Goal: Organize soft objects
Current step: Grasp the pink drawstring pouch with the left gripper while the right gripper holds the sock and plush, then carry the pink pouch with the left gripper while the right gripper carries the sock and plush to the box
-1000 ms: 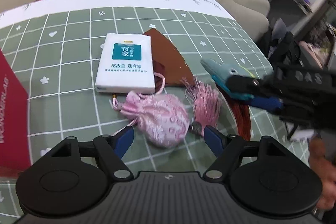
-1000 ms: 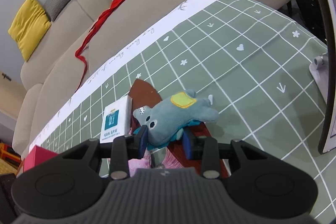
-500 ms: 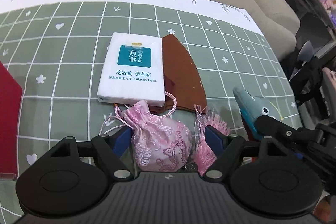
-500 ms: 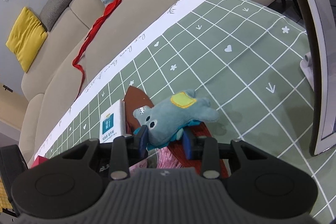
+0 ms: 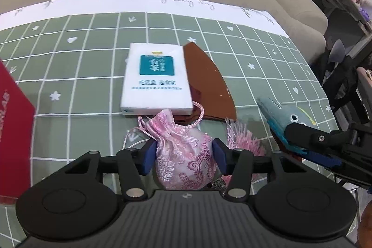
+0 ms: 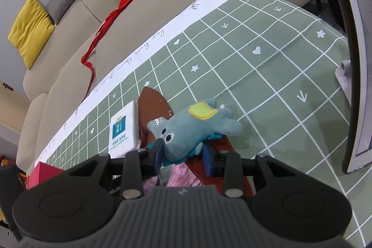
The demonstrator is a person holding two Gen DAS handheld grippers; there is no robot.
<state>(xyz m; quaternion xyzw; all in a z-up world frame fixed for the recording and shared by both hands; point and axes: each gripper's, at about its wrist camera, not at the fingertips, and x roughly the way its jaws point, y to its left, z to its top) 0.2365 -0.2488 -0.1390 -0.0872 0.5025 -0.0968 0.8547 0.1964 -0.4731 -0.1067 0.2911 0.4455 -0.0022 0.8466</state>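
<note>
My left gripper (image 5: 183, 158) is shut on a pink brocade drawstring pouch (image 5: 184, 152), its pads pressing both sides. Its pink tassel (image 5: 244, 143) trails to the right on the table. A white tissue pack (image 5: 157, 79) lies just beyond the pouch, beside a brown leather piece (image 5: 207, 83). My right gripper (image 6: 183, 152) is shut on a blue plush toy (image 6: 193, 129) with a yellow patch, held above the table. The plush (image 5: 281, 115) also shows at the right of the left wrist view.
The green checked tablecloth (image 6: 267, 76) covers the table. A red box (image 5: 14, 122) stands at the left. A white stand base (image 6: 344, 76) and a curved grey frame (image 6: 355, 62) are at the right. A beige sofa (image 6: 162, 6) with a red ribbon (image 6: 104, 27) lies behind.
My left gripper moved forward around the pink pouch and closed on it. My right gripper kept hold of the blue plush and shifted slightly.
</note>
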